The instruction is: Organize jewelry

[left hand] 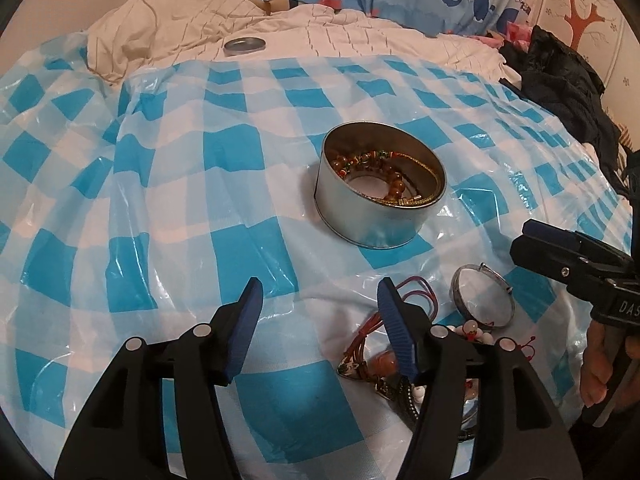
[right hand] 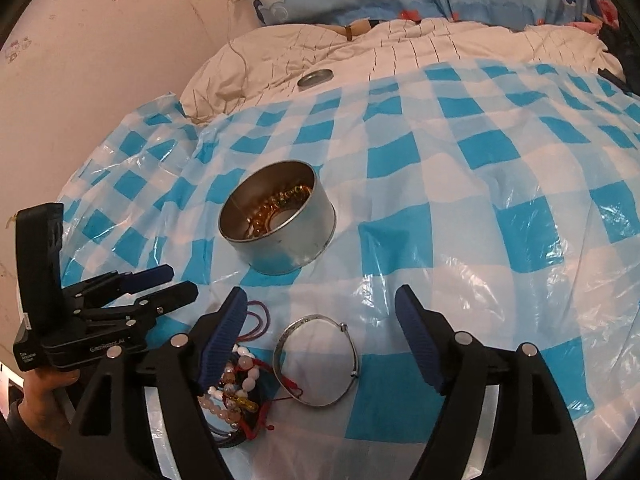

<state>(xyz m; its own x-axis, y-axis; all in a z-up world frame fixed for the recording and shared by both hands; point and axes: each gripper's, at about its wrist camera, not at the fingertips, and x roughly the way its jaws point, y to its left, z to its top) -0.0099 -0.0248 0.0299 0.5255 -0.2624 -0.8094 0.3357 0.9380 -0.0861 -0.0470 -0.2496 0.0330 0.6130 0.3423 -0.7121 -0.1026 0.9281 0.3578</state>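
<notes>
In the left wrist view, our left gripper [left hand: 320, 320] stands released, jaws wide apart and empty, hovering low over the blue-checked plastic sheet [left hand: 180, 168] spread on the bed. The round tin [left hand: 380, 196] sits at about twelve o'clock from it, lid off, with beaded bracelets and a gold chain [left hand: 400, 176] already inside, so we judge the sorting partly done. The remaining jewelry lies at four o'clock: a silver bangle [left hand: 482, 296] flat on the sheet and, just beside it, a tangled pile of cords and beads [left hand: 384, 344] half hidden behind the gripper's right finger. The right gripper [left hand: 532, 246] enters from three o'clock; from here we cannot tell its opening. The tin's lid [left hand: 245, 45] rests well apart at eleven o'clock on the cream quilt [left hand: 360, 36], presumably parked out of the way. In the right wrist view, our right gripper [right hand: 320, 320] shows plainly released, jaws spread, with the silver bangle [right hand: 316, 360] lying untouched between them toward six o'clock, which suggests it as the next pick. This view opens up the pile [right hand: 240, 380] the other hides: pink and white beads and red thread. The tin [right hand: 276, 224] stands at eleven o'clock, and the left gripper [right hand: 176, 280] at nine.
</notes>
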